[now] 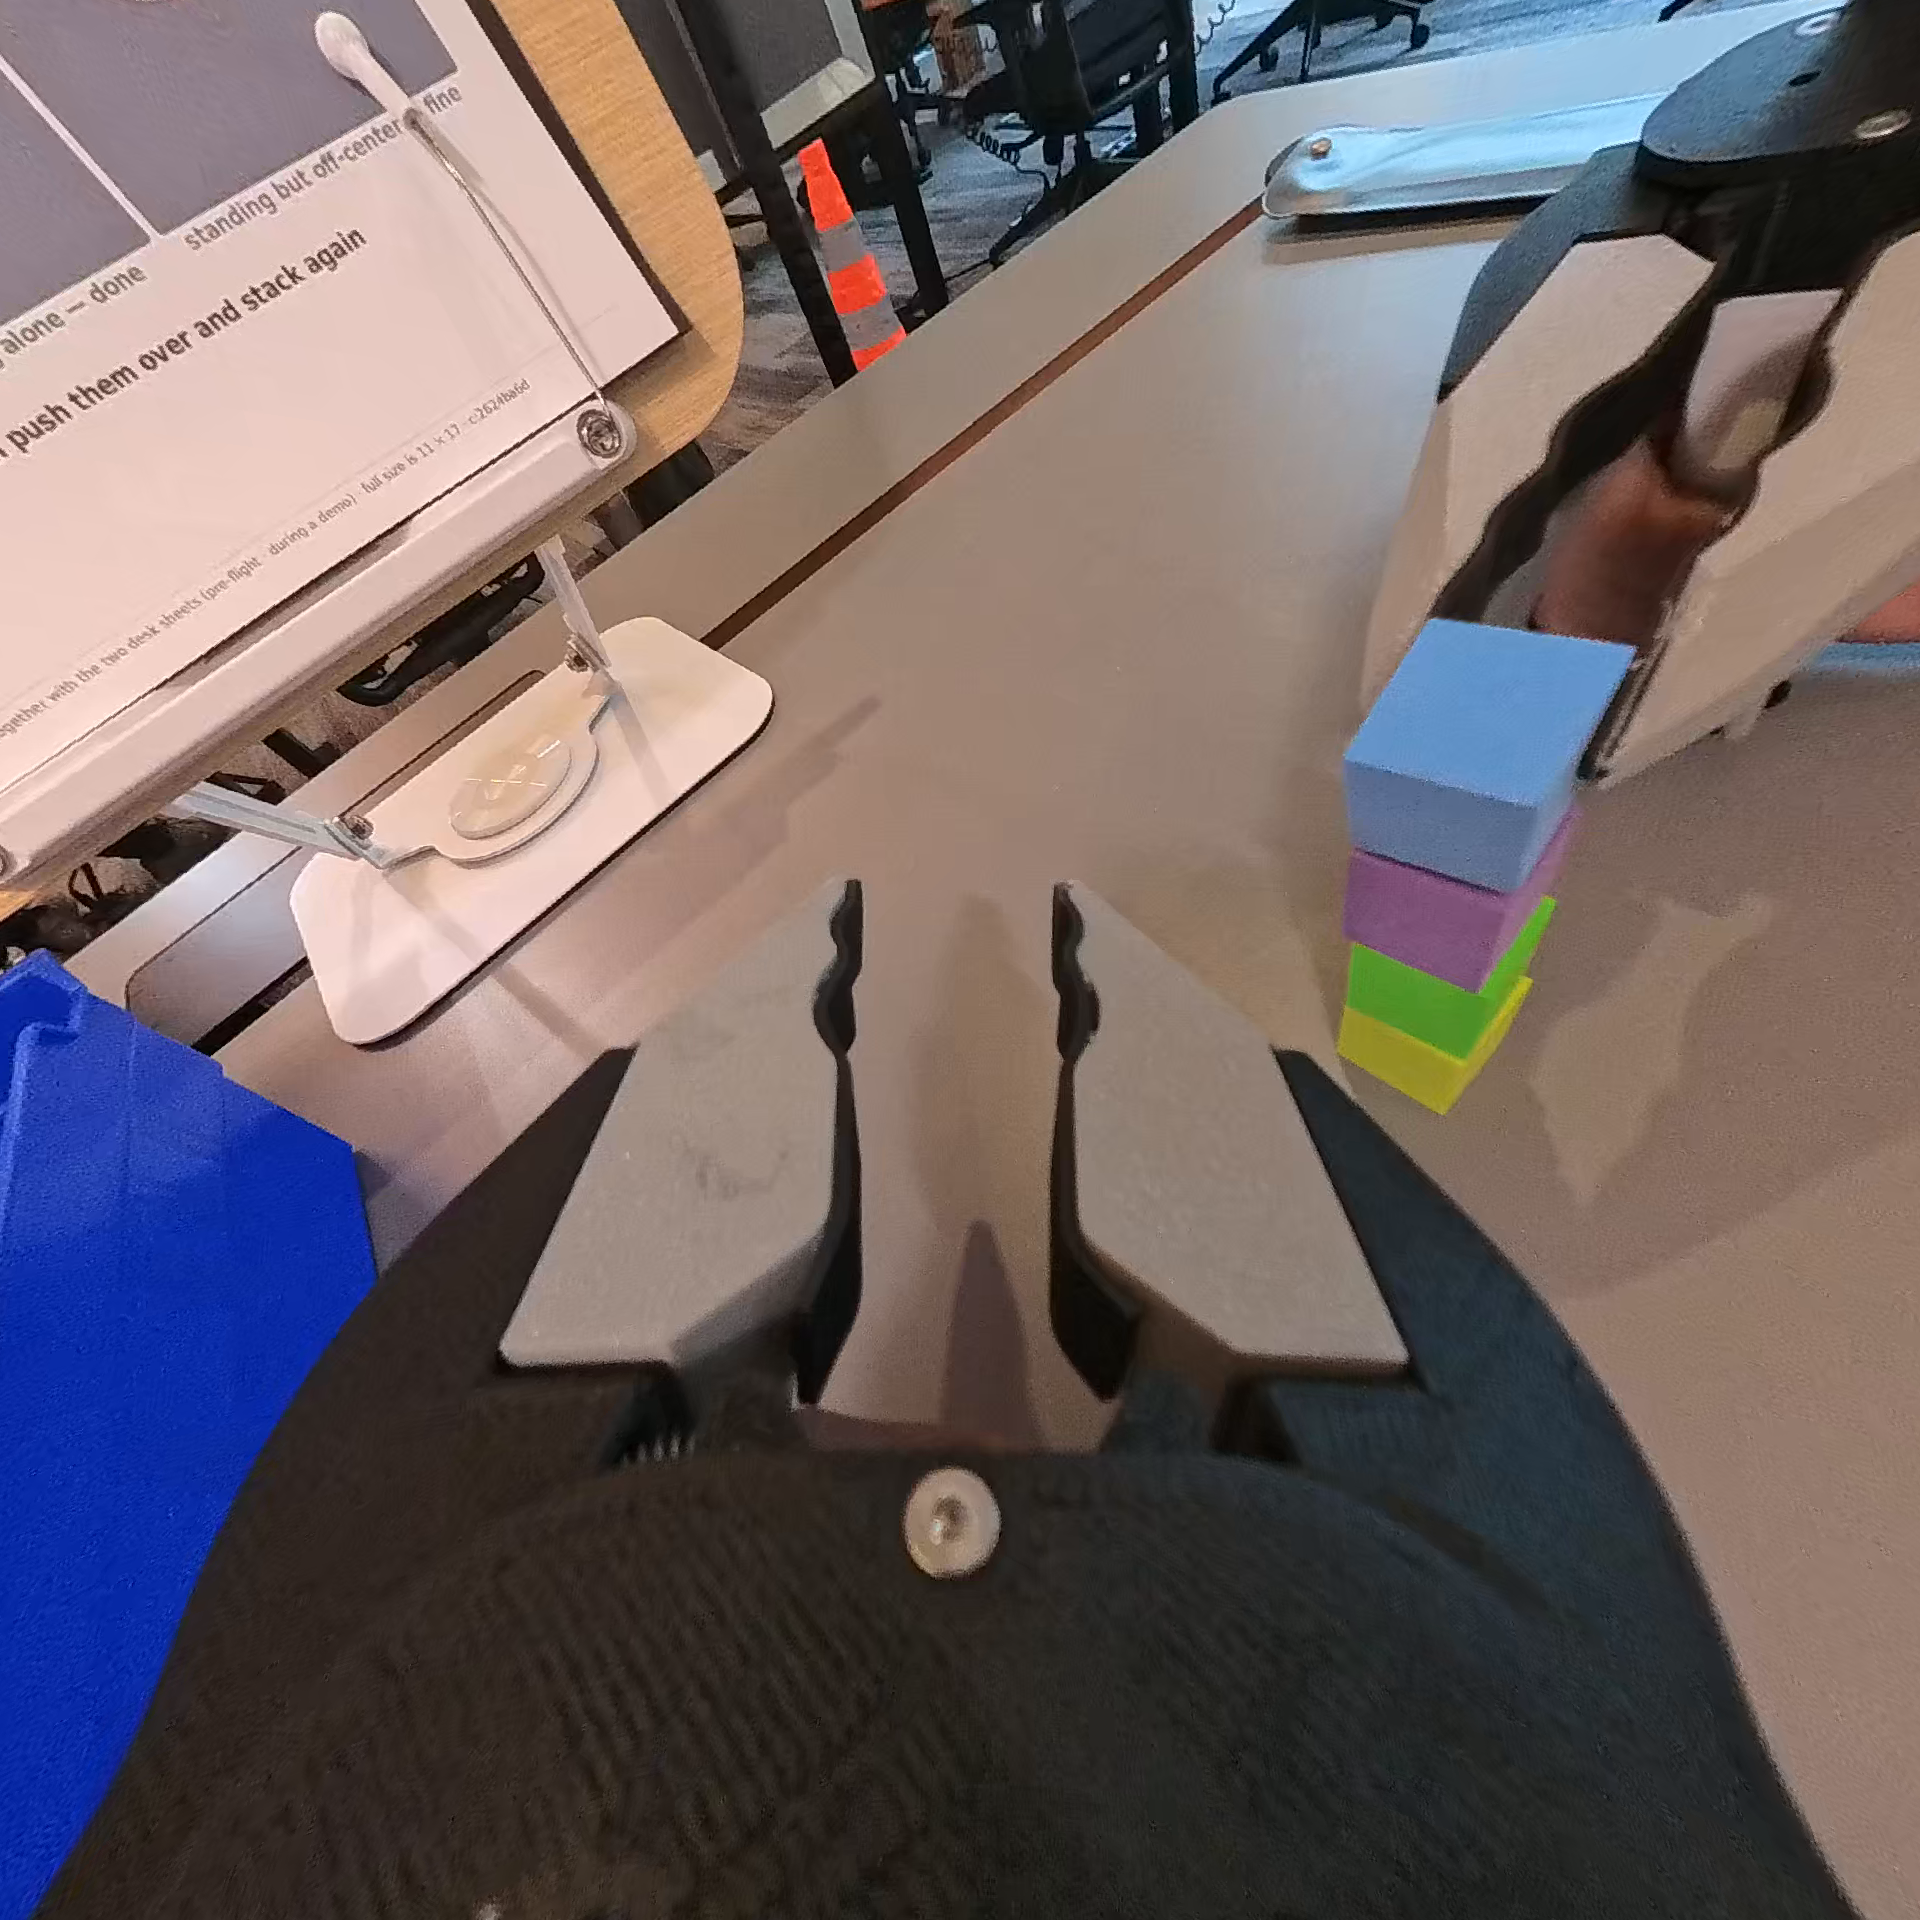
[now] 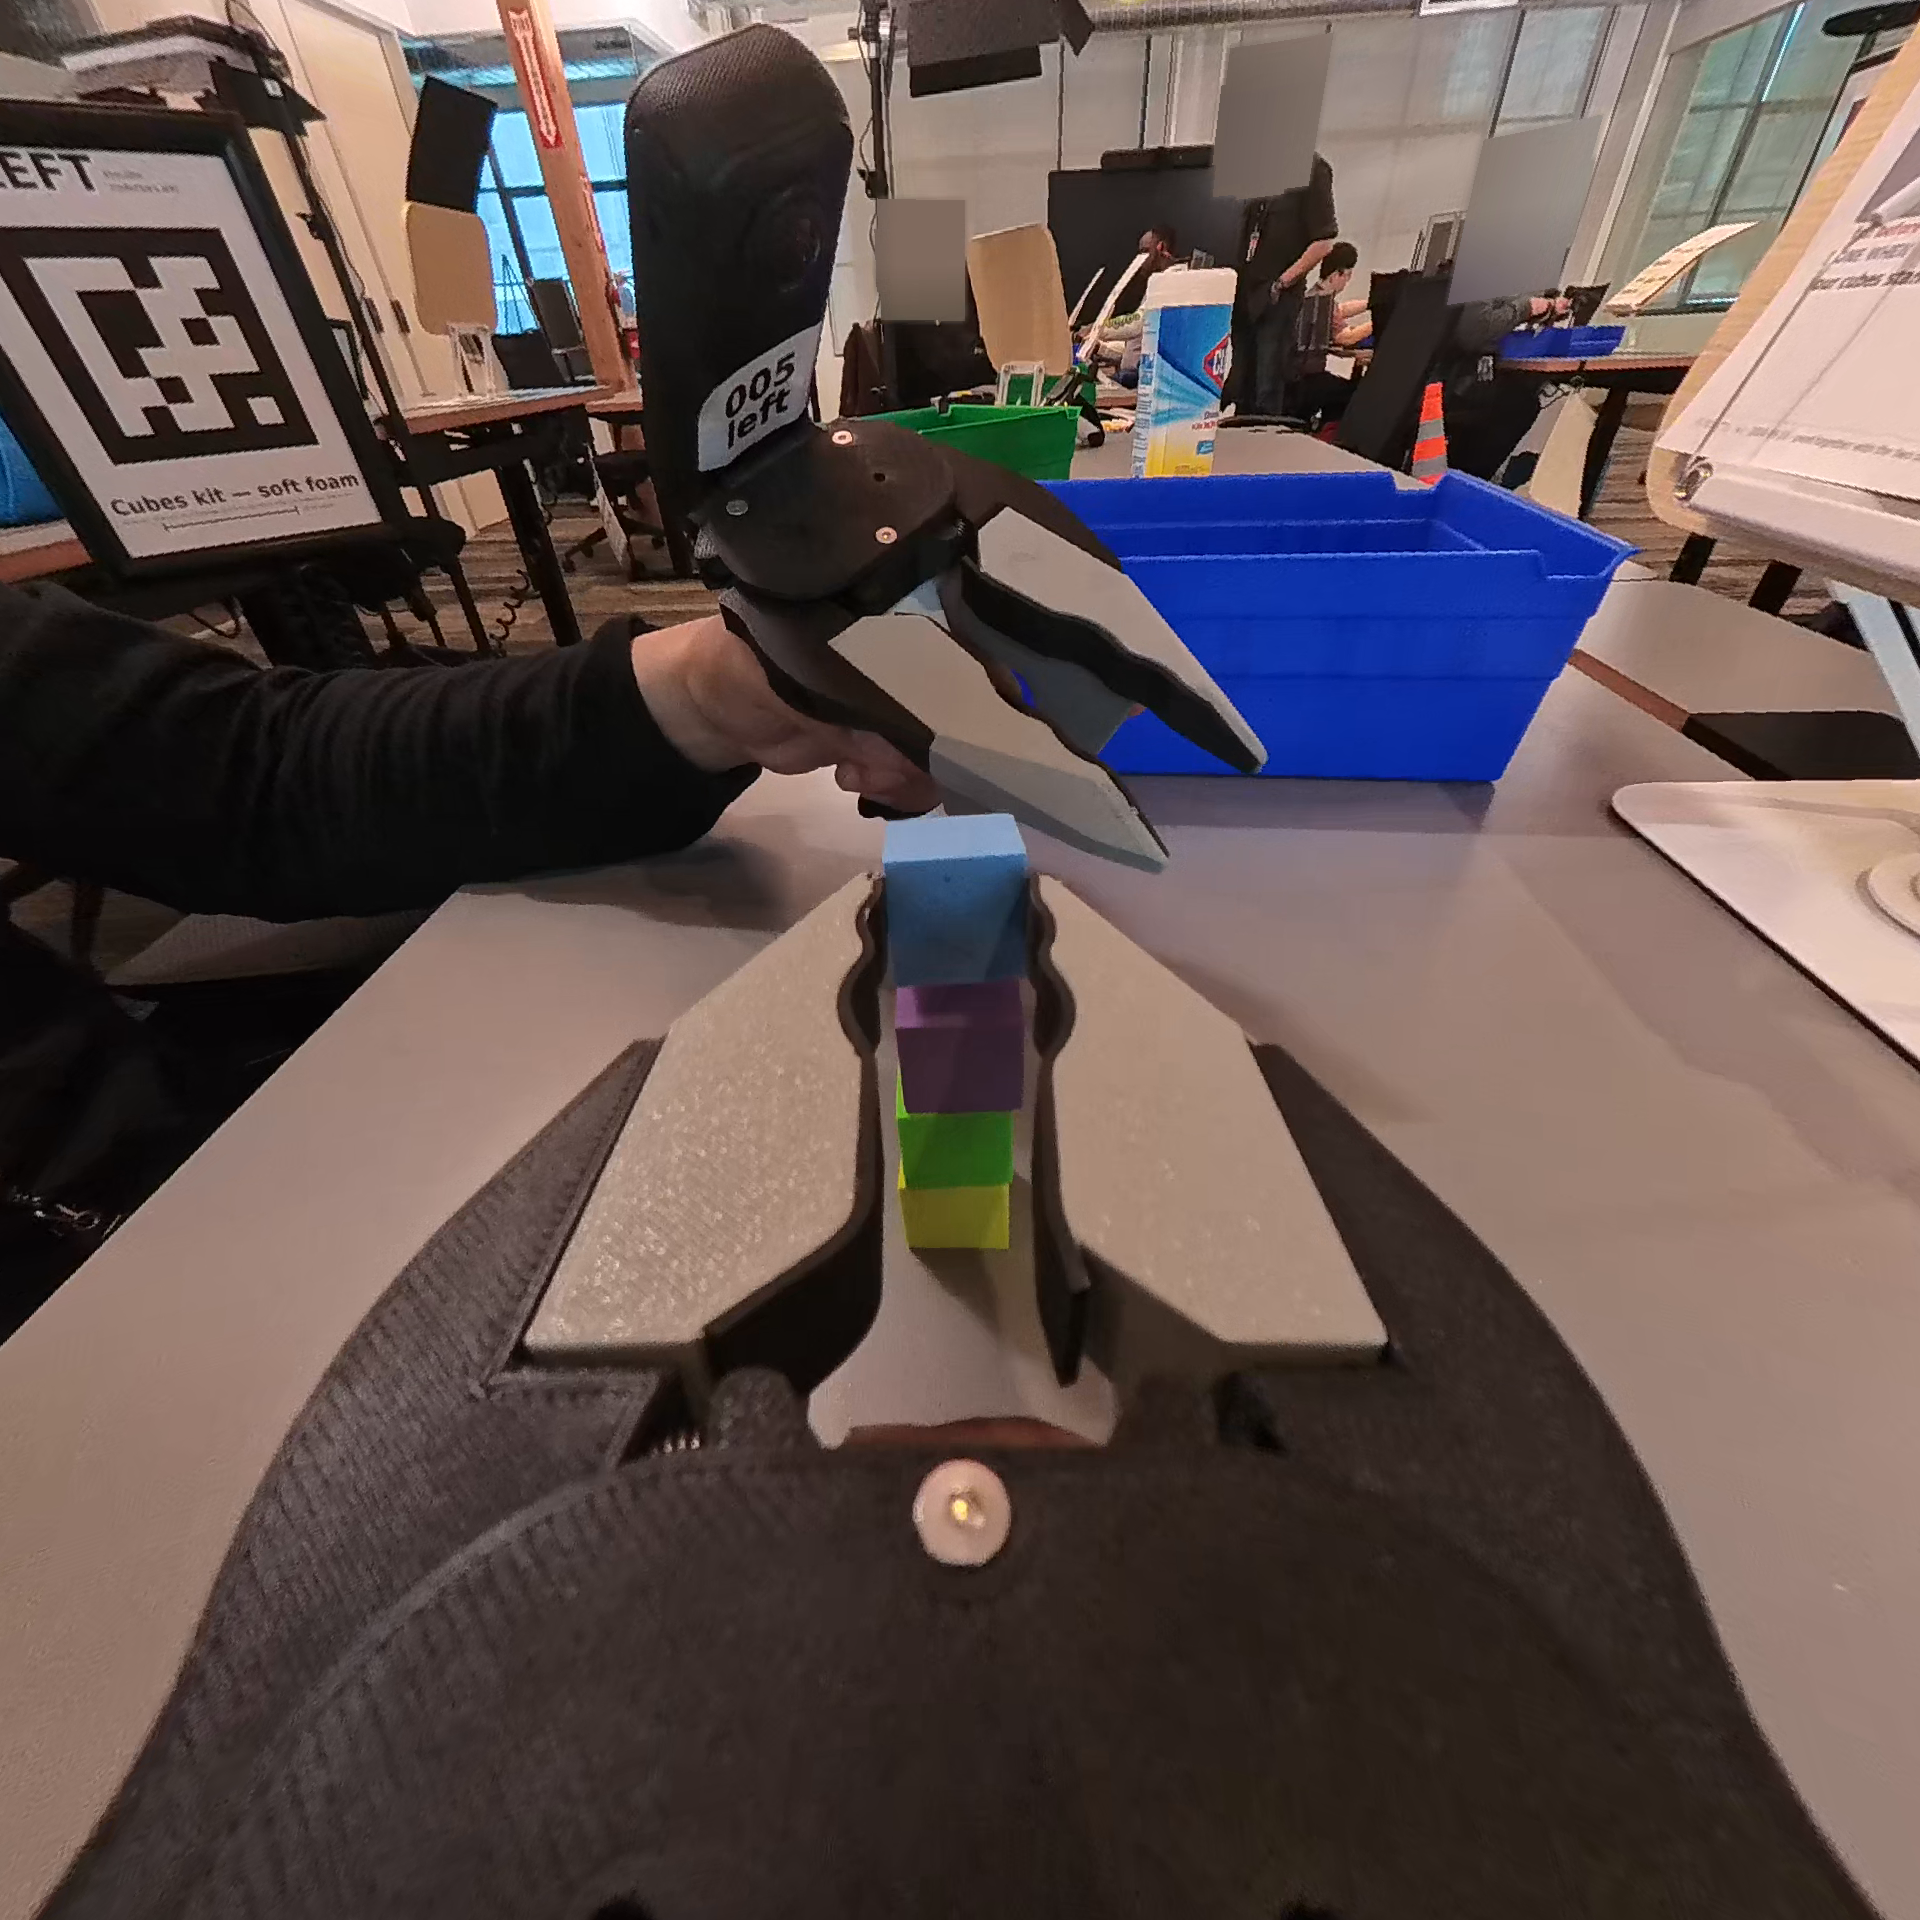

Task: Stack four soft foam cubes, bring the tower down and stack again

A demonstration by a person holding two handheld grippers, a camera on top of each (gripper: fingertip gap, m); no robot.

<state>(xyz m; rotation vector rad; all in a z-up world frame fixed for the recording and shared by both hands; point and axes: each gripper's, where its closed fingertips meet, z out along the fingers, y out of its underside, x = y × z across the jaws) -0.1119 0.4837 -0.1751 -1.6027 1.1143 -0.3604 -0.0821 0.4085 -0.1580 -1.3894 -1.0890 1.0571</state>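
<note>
Right gripper of mine brackets the blue cube topping the upright tower on the grey table; actual pad contact is indeterminate. Purple cube, green cube and yellow cube sit partly masked between my fingers, slightly twisted. Left gripper hangs apart, unclenched, empty.

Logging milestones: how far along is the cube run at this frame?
Done: all four cubes are stacked, yellow cube at the bottom, then green cube, purple cube, blue cube on top. In hand: the right gripper brackets the blue cube; whether it grips can't be told. The left gripper is open and empty. Left: release, topple the tower, restack.
</note>
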